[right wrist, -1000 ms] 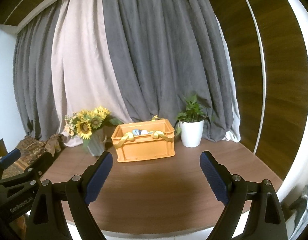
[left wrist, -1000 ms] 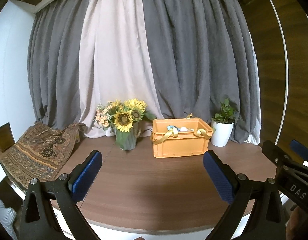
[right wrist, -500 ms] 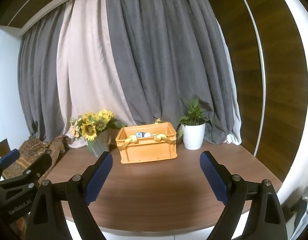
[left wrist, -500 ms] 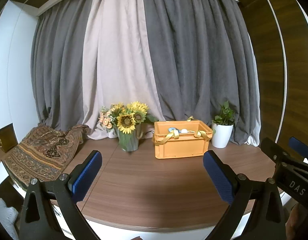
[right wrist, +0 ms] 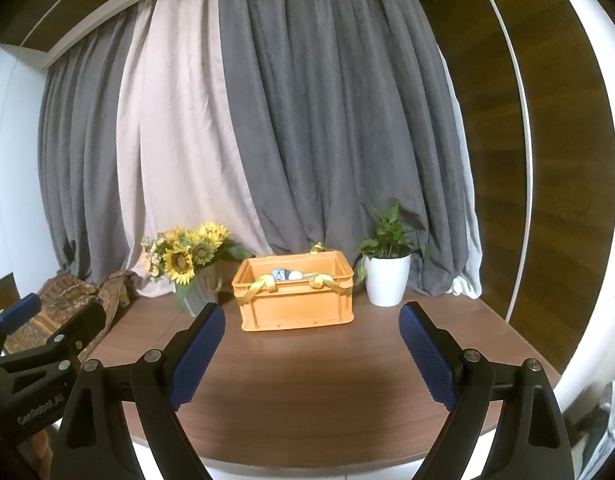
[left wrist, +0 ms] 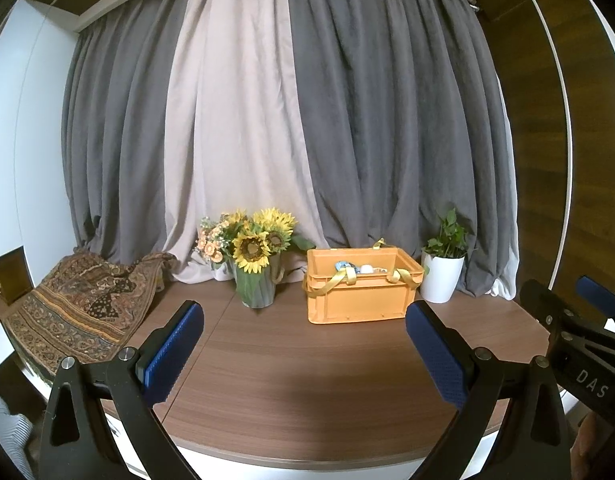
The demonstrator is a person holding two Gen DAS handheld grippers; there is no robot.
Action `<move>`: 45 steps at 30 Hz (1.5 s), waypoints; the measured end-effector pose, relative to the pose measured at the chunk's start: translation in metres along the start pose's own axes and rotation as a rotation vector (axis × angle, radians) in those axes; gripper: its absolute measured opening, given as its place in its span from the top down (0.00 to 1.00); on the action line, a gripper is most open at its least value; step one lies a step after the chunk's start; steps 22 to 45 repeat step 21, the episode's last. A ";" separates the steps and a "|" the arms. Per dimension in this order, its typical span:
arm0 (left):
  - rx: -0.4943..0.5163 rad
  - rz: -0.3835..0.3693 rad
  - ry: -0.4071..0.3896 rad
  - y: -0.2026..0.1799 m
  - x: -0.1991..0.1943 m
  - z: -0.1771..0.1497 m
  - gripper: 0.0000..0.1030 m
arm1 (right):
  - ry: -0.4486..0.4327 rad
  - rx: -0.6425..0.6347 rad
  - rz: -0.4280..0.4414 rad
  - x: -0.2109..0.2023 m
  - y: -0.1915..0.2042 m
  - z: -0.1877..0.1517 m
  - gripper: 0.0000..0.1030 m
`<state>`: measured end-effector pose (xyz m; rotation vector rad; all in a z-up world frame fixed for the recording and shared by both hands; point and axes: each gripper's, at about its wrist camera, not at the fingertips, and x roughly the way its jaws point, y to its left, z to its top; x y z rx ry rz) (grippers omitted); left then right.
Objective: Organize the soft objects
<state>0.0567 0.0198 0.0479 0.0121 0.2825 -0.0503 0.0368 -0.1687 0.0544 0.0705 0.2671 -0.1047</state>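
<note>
You held the left tongs [left wrist: 305, 344] with their jaws spread wide, nothing between the blue pads [left wrist: 173, 354] but bare wood; they touched nothing and hung over the near edge of the tabletop [left wrist: 307, 380]. Your right tongs [right wrist: 311, 344] were released just as wide, blue pads [right wrist: 427, 364] far apart, gripping nothing, also above the near part of the tabletop. Each pair showed at the edge of the other's view, side by side and apart from one another.

The orange crate [right wrist: 295, 300] stood upright toward the back of the tabletop, well beyond both tongs. Yellow straps [right wrist: 263, 284] draped over its front rim, and small soft items [right wrist: 285, 274], blue and white, lay inside; what exactly they were was too small to tell. Just left of the crate stood a vase of sunflowers [left wrist: 255, 248], and just right of it a potted green plant in a white pot [left wrist: 443, 276]. A patterned brown cloth [left wrist: 79, 304] lay heaped over the far-left end of the tabletop, well apart from the crate. Grey and pale pink curtains [left wrist: 307, 120] hung behind everything, their hems touching the tabletop's back edge.
</note>
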 end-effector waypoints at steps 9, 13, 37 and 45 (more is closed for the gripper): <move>-0.004 -0.003 -0.003 0.000 -0.002 0.000 0.00 | -0.006 0.000 -0.006 -0.003 0.000 0.000 0.13; -0.004 -0.002 -0.004 -0.002 -0.004 0.001 0.00 | -0.006 0.002 -0.010 -0.005 -0.001 0.000 0.12; -0.005 -0.004 -0.007 -0.004 -0.004 0.002 0.00 | -0.009 -0.004 -0.018 -0.007 -0.002 0.001 0.12; -0.005 -0.004 -0.007 -0.004 -0.004 0.002 0.00 | -0.009 -0.004 -0.018 -0.007 -0.002 0.001 0.12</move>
